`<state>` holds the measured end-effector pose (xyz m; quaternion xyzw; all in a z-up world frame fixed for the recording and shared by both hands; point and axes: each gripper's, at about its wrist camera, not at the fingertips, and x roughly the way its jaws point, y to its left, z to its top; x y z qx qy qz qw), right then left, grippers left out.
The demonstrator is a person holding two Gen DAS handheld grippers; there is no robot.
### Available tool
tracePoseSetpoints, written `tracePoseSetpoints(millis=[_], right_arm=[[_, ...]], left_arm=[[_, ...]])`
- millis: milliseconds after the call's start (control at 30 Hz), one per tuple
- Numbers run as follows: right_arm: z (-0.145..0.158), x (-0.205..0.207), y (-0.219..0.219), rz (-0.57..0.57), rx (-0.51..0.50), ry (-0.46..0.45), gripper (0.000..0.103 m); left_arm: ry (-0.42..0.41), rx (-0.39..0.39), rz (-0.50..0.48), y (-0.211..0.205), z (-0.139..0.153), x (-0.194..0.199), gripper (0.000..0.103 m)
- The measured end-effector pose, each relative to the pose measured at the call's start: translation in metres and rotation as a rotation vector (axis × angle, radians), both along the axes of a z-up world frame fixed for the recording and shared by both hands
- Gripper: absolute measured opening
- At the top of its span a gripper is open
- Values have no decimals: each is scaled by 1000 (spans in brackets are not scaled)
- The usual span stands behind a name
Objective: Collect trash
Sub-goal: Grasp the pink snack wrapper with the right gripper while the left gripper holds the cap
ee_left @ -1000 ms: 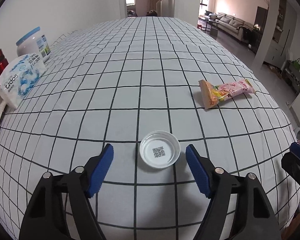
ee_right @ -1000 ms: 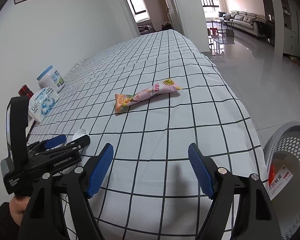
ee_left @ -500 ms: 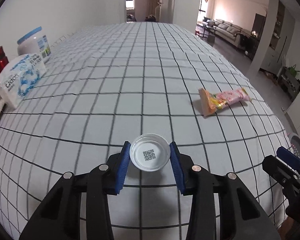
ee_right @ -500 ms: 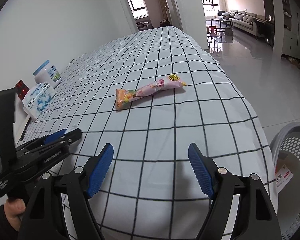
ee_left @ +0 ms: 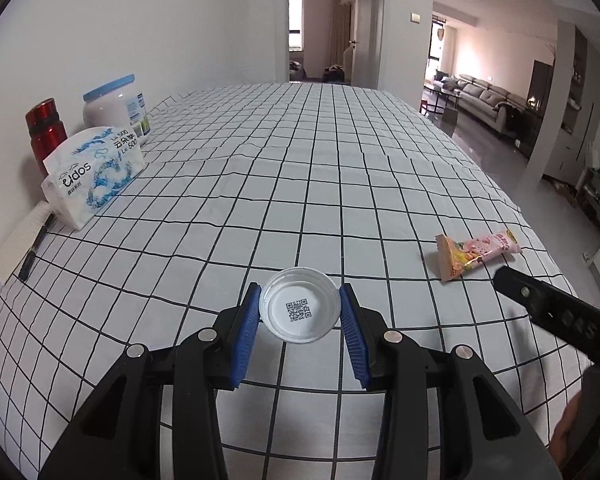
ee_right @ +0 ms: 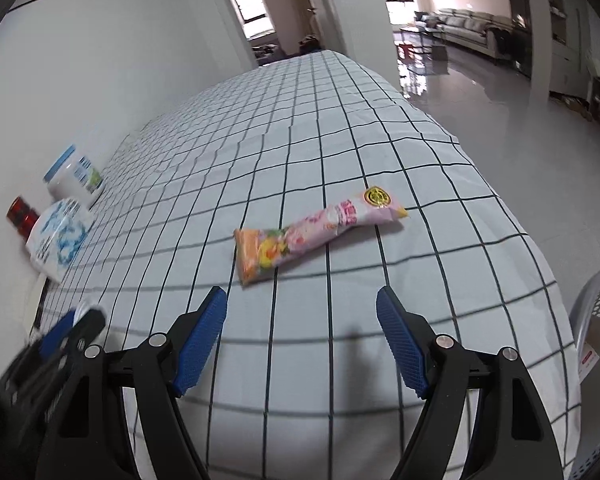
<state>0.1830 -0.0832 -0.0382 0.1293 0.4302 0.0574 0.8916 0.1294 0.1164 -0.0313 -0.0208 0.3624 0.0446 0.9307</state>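
While the left hand-held gripper (ee_left: 300, 322) clamps the plastic lid (ee_left: 299, 311) for binning, the right hand-held gripper (ee_right: 301, 338) gapes wide toward the snack wrapper (ee_right: 316, 232) near the counter's (ee_right: 340, 128) edge.

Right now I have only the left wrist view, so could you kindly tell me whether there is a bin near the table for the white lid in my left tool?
Observer: Yes, a grey perforated basket stands just past the right edge of the checked cloth, lower than the tabletop.
Operator: Thank you. Is it empty?
Observer: No, a white slip with red print lies inside it.
Operator: Is the right tool free? I see only part of its black body.
Observer: Yes, the right tool is wide open with nothing between its jaws.
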Motion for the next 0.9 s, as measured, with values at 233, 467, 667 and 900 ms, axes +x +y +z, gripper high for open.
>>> tracePoseSetpoints(millis=[233,467,667,900], right_arm=[[-4,21,5,-55,-24,28,74],[-9,34,12,-102,-41,67,74],[-14,44,17,-130,-16,80,74],[-19,58,25,-164,-39,90,74]], left_arm=[[-11,-17,1,2,3,-3,39],[-16,-33,7,5,4,-5,39],[-12,-33,8,6,3,-5,39],[-12,-32,9,5,3,-5,39]])
